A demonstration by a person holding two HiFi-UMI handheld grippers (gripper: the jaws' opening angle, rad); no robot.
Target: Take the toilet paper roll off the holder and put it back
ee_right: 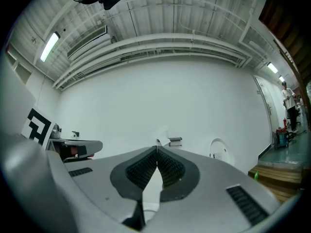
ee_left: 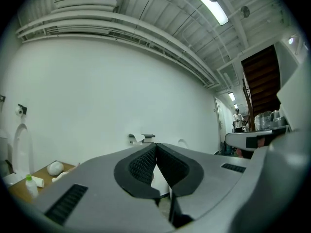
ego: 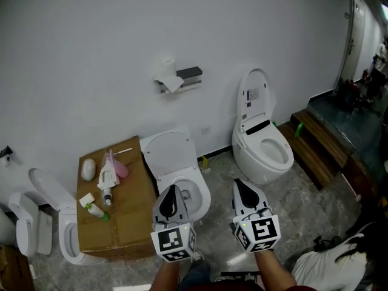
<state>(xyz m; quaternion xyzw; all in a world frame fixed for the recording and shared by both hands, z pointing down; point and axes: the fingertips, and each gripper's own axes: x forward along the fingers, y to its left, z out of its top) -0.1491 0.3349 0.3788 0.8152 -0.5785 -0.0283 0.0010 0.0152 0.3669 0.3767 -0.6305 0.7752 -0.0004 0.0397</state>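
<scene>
1. Grippers are being held low and side by side at the bottom centre of the head view. The left gripper (ego: 171, 193) and the right gripper (ego: 240, 185) are both being kept clenched, pads together, with nothing between them.
2. Both are being aimed toward the wall, probably as a ready stance, since nothing is yet being reached for.
3. The toilet paper roll (ego: 169, 71) is being carried on the holder (ego: 189, 73), high on the white wall at upper centre and well apart from both grippers. A loose sheet is being left hanging in front of it.
4. Judging by this, the task is only being started: the roll is not yet being taken off, and both grippers would need to be raised and opened first.
5. The room is being used to stand several toilets on a grey marbled floor (ego: 303, 214): a middle toilet (ego: 162, 153) just beyond the grippers, a right toilet (ego: 267, 153) with its lid up, and a left toilet (ego: 57, 220) at lower left.
6. A cardboard box (ego: 124, 223) is being used as a stand at left of centre, with bottles and small white items being kept on its top.
7. Wooden steps (ego: 315, 141) are being seen at the right edge, leading toward a doorway.
</scene>
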